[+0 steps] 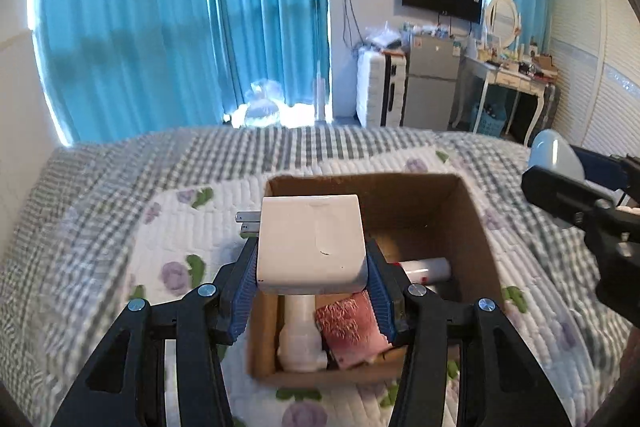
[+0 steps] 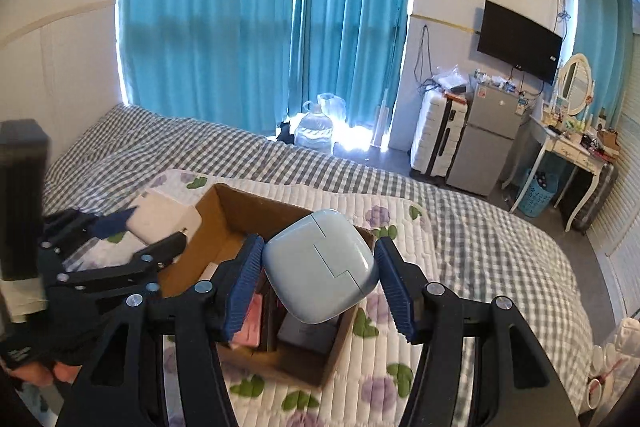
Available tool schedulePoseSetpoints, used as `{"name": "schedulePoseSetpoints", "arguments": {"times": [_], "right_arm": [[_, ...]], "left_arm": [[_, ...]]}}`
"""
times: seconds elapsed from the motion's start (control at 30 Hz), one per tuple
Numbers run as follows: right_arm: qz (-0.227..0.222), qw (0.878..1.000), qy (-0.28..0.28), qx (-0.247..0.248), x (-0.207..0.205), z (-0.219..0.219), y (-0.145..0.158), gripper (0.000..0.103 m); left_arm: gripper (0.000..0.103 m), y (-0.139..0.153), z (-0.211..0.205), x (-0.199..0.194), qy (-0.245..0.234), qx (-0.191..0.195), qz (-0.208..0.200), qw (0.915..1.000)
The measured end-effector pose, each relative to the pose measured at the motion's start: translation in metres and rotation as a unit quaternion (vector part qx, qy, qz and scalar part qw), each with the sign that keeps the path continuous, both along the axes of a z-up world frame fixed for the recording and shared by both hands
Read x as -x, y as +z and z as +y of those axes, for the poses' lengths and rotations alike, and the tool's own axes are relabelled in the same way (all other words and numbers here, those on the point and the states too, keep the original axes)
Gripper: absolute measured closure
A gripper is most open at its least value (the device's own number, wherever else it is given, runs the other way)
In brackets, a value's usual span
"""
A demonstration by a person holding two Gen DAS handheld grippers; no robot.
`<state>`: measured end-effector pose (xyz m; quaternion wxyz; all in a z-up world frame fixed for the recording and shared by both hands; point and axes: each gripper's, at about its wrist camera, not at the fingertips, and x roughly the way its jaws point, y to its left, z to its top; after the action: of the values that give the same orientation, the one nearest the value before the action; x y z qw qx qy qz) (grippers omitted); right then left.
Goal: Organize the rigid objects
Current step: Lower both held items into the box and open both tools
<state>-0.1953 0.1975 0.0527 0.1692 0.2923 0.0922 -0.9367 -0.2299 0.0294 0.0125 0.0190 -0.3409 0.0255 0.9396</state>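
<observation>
The left gripper (image 1: 312,275) sits at lower centre of the left wrist view, its blue-padded jaws clamped on the sides of a white power adapter (image 1: 312,247), whose metal prongs (image 1: 248,222) point to frame left. The adapter hangs above the open cardboard box (image 1: 472,211), which rests on a floral quilted mat (image 1: 172,227) spread over a grey checked bedcover (image 1: 100,167). Visible inside the box: a white bottle (image 1: 300,335), a pink patterned packet (image 1: 352,323) and a white tube with red marking (image 1: 426,269). In the right wrist view the right gripper (image 2: 320,275) occupies lower centre, its jaws closed against a pale blue rounded case (image 2: 320,263), held tilted over the same box (image 2: 224,211). The left gripper and adapter appear at middle left of that frame. Teal curtains (image 2: 248,19) fill the upper background.
</observation>
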Motion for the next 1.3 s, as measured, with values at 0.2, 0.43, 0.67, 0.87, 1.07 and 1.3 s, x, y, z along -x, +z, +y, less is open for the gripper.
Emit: {"name": "schedulePoseSetpoints", "arguments": {"times": [0.2, 0.43, 0.67, 0.87, 1.07, 1.3], "right_arm": [[-0.022, 1.0, 0.002, 0.001, 0.041, -0.006, -0.04, 0.046], [-0.036, 0.999, 0.006, 0.005, 0.057, -0.003, -0.067, 0.046], [-0.037, 0.999, -0.002, 0.008, 0.049, 0.001, -0.059, 0.046], [-0.062, 0.998, 0.001, 0.009, 0.056, -0.011, -0.064, 0.046], [-0.098, 0.995, -0.001, -0.007, 0.085, -0.034, -0.095, 0.046], [-0.119, 0.992, -0.036, 0.035, 0.104, -0.025, -0.109, 0.028]], "left_arm": [[0.052, -0.041, 0.006, 0.035, -0.009, 0.015, -0.022, 0.9996], [0.048, -0.053, 0.008, 0.049, -0.004, 0.005, -0.028, 0.9996], [0.047, -0.034, 0.002, 0.033, 0.002, 0.009, -0.01, 0.9999], [0.047, -0.017, -0.017, 0.025, 0.012, 0.016, -0.002, 0.9998], [0.047, -0.019, -0.03, 0.028, 0.015, 0.023, -0.003, 0.9996], [0.047, -0.031, -0.036, 0.028, 0.006, 0.011, -0.009, 0.9999]]}}
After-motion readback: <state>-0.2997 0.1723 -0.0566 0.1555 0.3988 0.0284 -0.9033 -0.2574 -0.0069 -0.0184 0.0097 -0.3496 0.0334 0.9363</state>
